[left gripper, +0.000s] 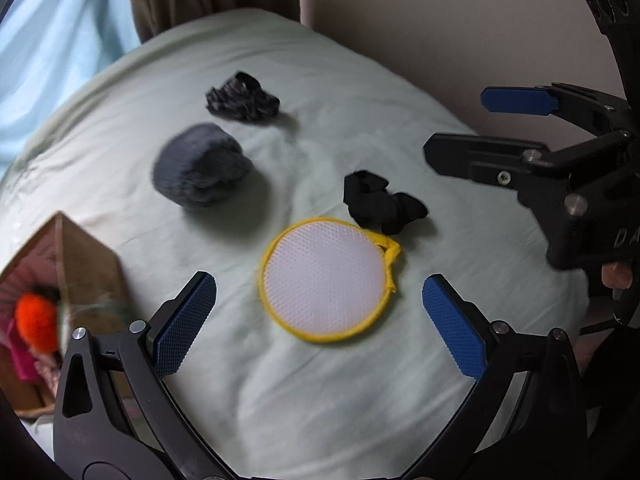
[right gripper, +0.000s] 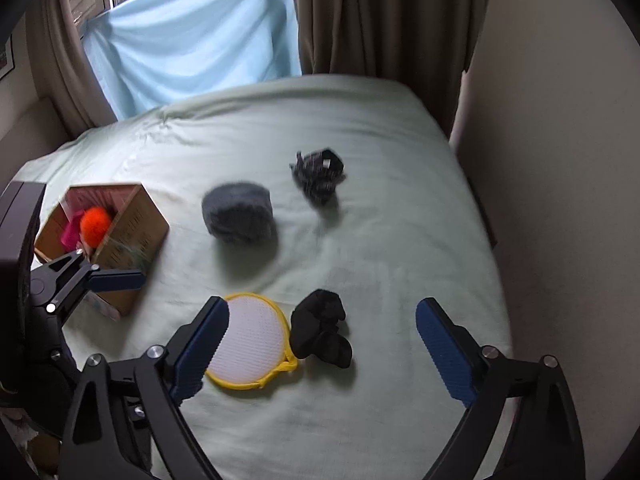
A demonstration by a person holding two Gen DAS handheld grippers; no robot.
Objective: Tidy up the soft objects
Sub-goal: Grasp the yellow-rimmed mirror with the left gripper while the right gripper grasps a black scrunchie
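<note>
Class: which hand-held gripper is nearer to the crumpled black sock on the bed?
Right. The right hand-held gripper frames the black sock between open fingers. The left hand-held gripper sits over the yellow-rimmed mesh disc beside it.

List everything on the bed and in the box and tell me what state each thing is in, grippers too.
Yellow-rimmed mesh disc: flat on the bed, touching the black sock.
Black sock: crumpled, loose.
Grey fuzzy bundle: rolled, lying alone.
Dark patterned cloth: bunched, lying alone.
Cardboard box: open, orange pompom inside.
Left gripper: open, empty.
Right gripper: open, empty.
</note>
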